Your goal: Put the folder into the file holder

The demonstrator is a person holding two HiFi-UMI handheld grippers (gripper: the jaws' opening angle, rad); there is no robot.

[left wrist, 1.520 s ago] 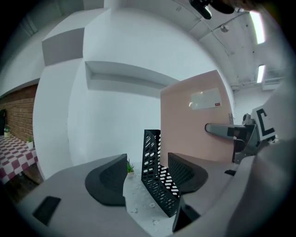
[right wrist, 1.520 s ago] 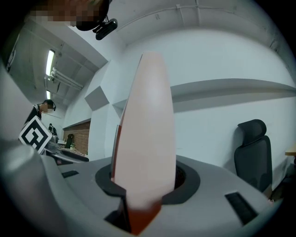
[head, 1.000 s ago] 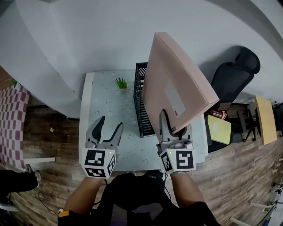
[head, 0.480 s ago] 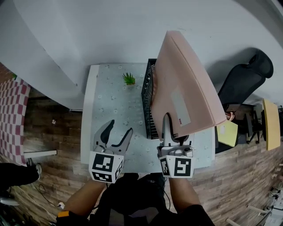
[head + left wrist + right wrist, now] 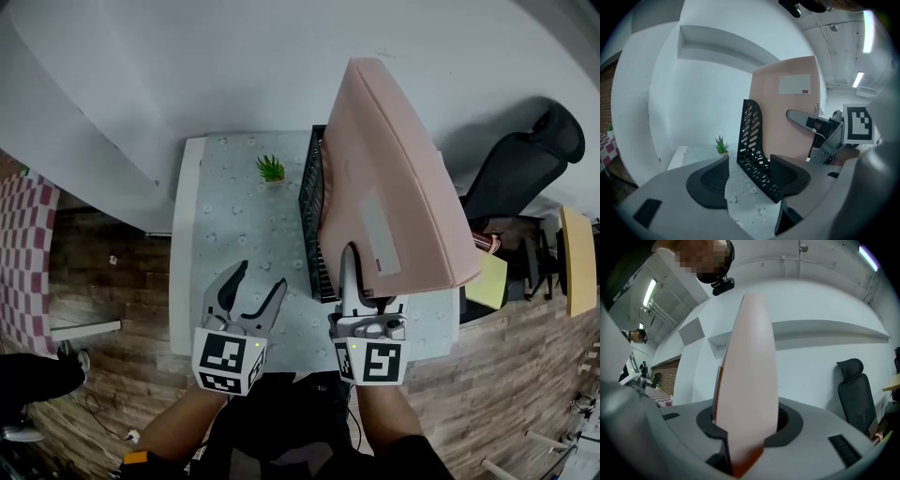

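Pink folder (image 5: 394,187), upright, clamped at its lower edge by right tool (image 5: 362,281), at black holder (image 5: 314,216) on counter (image 5: 234,216). Its pale label (image 5: 375,220): print unreadable. Left tool (image 5: 259,277) gapes, gripping nothing. Plant (image 5: 271,169) stands near holder.

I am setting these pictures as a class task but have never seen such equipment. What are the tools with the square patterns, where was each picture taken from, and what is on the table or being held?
There is no robot here. A person holds a two-jaw gripper in each hand, and the patterned cubes are part of those grippers. The top-down picture comes from a camera on the person's head. The other two come from cameras riding on each gripper, looking along its jaws. On the table stand a black file holder and a small plant. The right gripper is clamped on the bottom end of a pink folder, held upright close to the holder. The left gripper is open and empty.
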